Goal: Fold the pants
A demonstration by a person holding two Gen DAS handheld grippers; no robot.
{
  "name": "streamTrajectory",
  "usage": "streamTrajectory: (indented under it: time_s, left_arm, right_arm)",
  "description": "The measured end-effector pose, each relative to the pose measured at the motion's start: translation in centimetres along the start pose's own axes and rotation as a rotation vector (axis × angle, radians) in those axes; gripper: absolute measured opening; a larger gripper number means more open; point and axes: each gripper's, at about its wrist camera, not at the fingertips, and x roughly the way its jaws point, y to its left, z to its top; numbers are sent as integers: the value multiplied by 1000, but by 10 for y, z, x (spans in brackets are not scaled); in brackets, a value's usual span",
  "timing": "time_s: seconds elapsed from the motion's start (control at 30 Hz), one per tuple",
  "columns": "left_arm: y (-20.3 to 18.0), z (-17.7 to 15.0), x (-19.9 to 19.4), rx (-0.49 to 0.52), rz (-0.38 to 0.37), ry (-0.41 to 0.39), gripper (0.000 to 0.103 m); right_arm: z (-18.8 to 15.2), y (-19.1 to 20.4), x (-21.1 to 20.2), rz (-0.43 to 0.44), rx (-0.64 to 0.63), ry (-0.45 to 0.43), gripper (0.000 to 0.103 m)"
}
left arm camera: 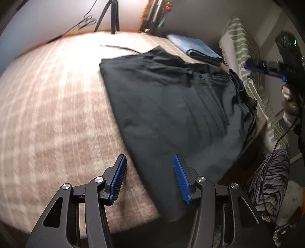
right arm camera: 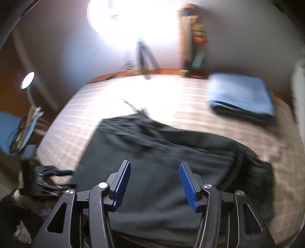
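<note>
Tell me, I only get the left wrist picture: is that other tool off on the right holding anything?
Observer: No. In the right wrist view the right gripper has its jaws apart with nothing between them, above the black pants.
Operator: What do those tripod legs at the far edge carry?
Observer: A glaring bright light shines just above the tripod.
Operator: Anything else I'm missing?
Observer: A small lit gooseneck lamp stands at the far left.
</note>
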Motion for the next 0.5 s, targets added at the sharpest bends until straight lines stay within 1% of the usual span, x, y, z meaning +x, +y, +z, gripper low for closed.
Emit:
streamTrajectory:
  time_s: [0.1,0.17,0.27,0.3,0.37,0.47,0.5]
  left_arm:
    - [-6,-6,-1,12,21,-23,50]
    - [-7,-8,-1,12,9,-25,50]
    - [-6,-10,-2,14,4,-30,50]
    - [-4,-10,-3,9,-2,-31,50]
    - [-1,-11,-5,1,-7,-35,50]
    - [1,-10,-5,-6,-17,-34,50]
    - [0,-9,-5,-3,-14,-33,50]
  right_arm:
    - [12,36,18,47,-53,20,57]
    - [17,54,30,66,-69,30,57]
    - [10,68,44,50,-92,39,56]
    - [5,67,45,53,-91,46,55]
    - [-2,52,39,32,-62,37,55]
    - [-9,16,10,7,43,-19,55]
    - [-13,-2,-3,-8,85,-43,55]
